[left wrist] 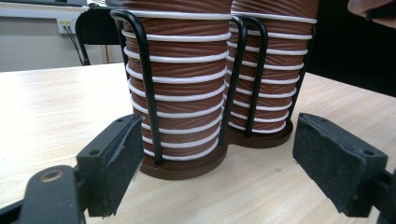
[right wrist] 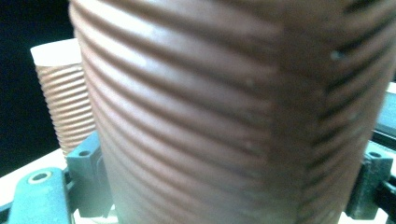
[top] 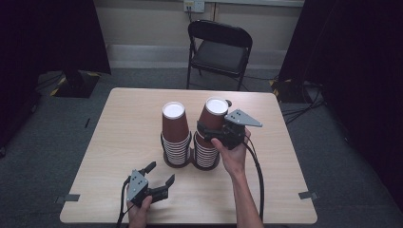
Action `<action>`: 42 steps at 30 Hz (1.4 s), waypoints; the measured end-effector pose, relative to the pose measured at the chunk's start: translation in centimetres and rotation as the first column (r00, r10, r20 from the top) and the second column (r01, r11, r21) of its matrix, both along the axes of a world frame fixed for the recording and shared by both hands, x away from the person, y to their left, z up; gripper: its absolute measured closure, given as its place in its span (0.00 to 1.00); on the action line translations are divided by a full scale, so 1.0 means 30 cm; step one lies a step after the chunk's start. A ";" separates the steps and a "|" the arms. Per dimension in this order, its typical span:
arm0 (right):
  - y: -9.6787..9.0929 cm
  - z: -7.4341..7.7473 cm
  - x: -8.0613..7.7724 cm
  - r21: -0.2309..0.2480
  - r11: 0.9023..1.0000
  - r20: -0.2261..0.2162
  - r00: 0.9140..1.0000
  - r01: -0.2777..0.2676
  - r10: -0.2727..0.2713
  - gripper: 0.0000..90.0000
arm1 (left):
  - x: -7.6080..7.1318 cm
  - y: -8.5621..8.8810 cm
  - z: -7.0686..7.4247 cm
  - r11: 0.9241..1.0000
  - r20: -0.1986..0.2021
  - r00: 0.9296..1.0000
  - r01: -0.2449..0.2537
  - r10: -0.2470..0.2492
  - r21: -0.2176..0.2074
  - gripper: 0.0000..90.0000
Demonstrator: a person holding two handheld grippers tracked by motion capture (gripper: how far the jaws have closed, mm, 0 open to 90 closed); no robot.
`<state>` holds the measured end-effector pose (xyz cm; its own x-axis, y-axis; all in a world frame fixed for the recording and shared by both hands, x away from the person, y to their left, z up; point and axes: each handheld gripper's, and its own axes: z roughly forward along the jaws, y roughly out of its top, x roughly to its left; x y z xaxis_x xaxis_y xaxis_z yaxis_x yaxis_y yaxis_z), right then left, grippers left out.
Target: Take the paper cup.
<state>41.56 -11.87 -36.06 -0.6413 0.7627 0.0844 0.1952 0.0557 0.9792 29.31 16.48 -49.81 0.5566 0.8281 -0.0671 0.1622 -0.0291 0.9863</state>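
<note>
Leftmost first: left gripper (top: 153, 177) rests low at the near edge of the table (top: 119, 142), fingers (left wrist: 112, 163) spread wide with nothing between them, pointed at the holder's base.

Centre: black wire cup holder (left wrist: 148, 88) carrying two stacks of upturned brown ribbed paper cups. Left stack (top: 175, 130) untouched; its top cup stands proud of the wire.

Right: right stack (top: 209, 133), with the top cup (top: 213, 118) sitting tilted on it. Right gripper (top: 216, 134) is brought in against this cup's lower wall, one finger either side. The right gripper view has the ribbed wall (right wrist: 196, 116) between the fingers (right wrist: 86, 179); they look closed on it, set wide.

Handling, by judgement: paper cup is light, thin-walled, crushes easily; ribs give decent friction. Nested cups tend to cling, so the one beneath may lift along. Best hold is low on the wall, near the stiffer rolled rim, with mild pressure.

Obstacles: wire uprights close beside the stack; neighbouring stack just beside. Folding chair (top: 218, 47) beyond the table, well apart.
</note>
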 end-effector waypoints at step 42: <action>-0.096 0.138 -0.057 0.156 0.988 0.060 0.998 0.000 -0.009 0.14 | 0.001 0.000 0.001 1.000 0.000 1.000 0.016 -0.016 0.012 0.21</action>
